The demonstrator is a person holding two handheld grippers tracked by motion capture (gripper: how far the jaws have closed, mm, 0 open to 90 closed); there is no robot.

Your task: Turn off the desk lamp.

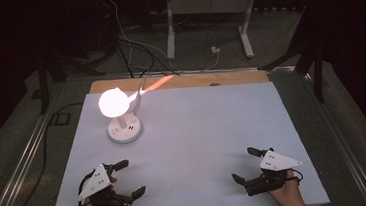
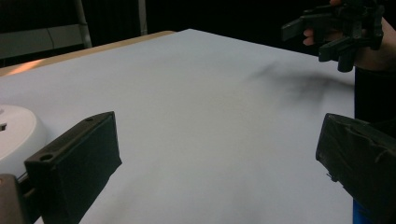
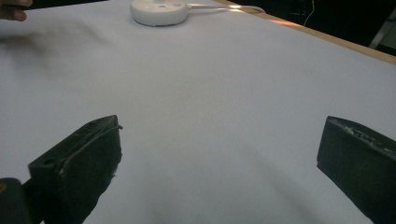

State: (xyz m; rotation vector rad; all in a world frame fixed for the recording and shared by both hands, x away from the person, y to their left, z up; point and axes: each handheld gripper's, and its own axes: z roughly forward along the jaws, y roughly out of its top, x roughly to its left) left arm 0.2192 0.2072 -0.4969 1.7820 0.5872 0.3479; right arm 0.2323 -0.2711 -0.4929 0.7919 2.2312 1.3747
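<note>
A white lamp (image 1: 122, 116) stands on the white table (image 1: 198, 131), in the far left part of it; its round head glows very bright above its round base (image 1: 124, 130), and its cord (image 1: 142, 89) runs from it toward the far edge of the table. The left gripper (image 1: 130, 178) is nearer to the person than the lamp, close to the near edge; its jaws stand wide apart and hold nothing; in the left gripper view the lamp base (image 2: 14, 135) lies just beside one jaw. The right gripper (image 1: 244, 165) is well apart from the lamp, to the right of it and near the same edge; its jaws are also spread wide, with bare table between them; in the right gripper view the lamp base (image 3: 159, 11) lies far ahead.
</note>
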